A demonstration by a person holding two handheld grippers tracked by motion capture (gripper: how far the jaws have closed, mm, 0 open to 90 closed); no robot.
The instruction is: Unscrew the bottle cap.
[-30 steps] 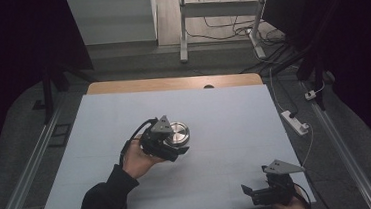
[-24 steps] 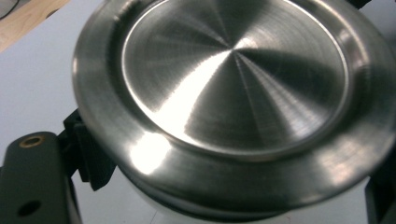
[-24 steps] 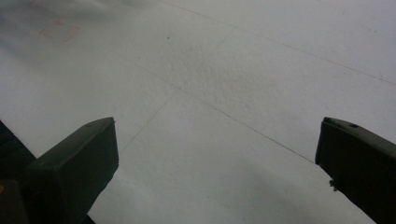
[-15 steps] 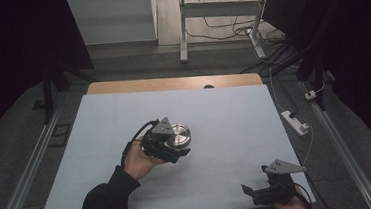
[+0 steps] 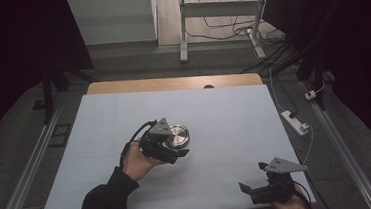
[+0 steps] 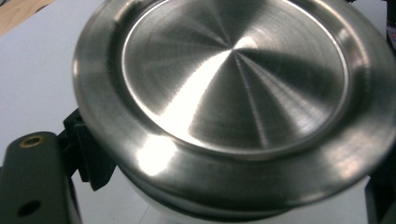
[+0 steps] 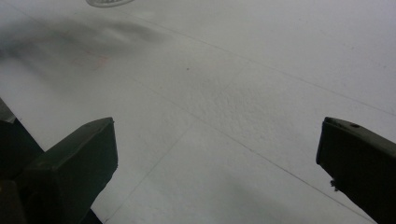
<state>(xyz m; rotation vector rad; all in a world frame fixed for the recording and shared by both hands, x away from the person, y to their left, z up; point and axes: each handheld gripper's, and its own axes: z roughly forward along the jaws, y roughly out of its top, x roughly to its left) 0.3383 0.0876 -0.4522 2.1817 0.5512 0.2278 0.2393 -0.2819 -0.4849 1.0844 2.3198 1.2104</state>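
Note:
A round steel tin with a brushed, rimmed top sits just left of the middle of the white table. My left gripper is shut on the tin's side, and a hand holds the gripper from the lower left. In the left gripper view the tin's top is very close, with a black jaw at its lower left edge and another at the far right. My right gripper rests low near the table's front right edge, jaws wide apart. In the right gripper view nothing but bare table lies between them.
A wooden strip runs along the table's far edge. A white power strip and cables lie on the floor to the right. Metal rails flank the table. Desk legs stand beyond it.

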